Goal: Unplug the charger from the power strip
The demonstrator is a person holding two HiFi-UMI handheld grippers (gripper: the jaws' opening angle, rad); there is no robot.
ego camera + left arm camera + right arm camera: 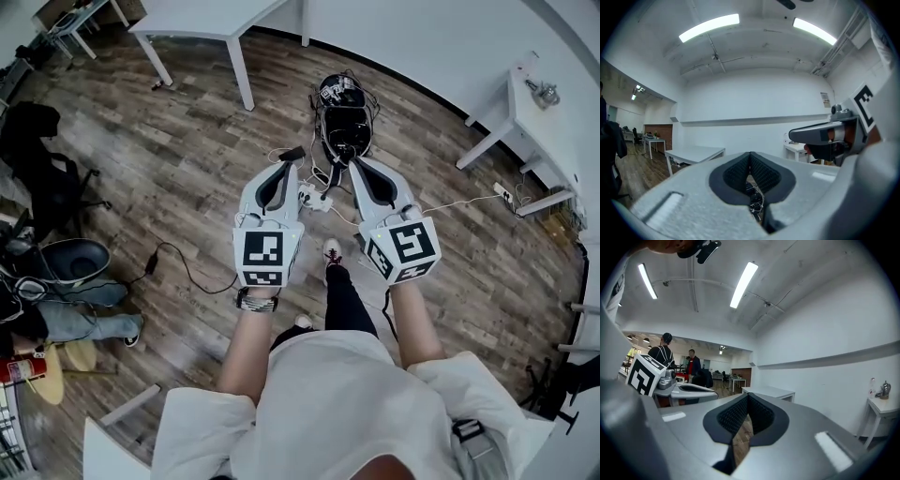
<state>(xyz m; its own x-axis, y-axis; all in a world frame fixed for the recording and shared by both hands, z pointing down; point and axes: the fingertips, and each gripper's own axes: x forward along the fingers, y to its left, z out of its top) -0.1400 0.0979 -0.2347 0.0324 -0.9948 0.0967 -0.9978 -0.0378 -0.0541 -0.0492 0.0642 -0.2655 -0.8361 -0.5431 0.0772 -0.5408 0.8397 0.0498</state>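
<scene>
Wide office room with a wooden plank floor [187, 187], white walls and strip lights overhead. A white table [211, 19] by the far wall, a smaller white side table [534, 103] off to the right. Black bag with a tangle of cables [342, 117] on the floor ahead.

Held up side by side over the floor, roughly level and pointing away from the body: left gripper [287, 161] and right gripper [362, 163], close together but apart. Left gripper [750, 153] fully closed, ribbed pads meeting, nothing between them. Right gripper [748, 394] likewise closed tight and empty.

White power strip [315, 197] lying on the floor, seen in the gap between the two grippers, touched by neither. A thin white cord [459, 202] running from it toward the right. Charger too small to make out there; plugged in or not, cannot tell.
</scene>
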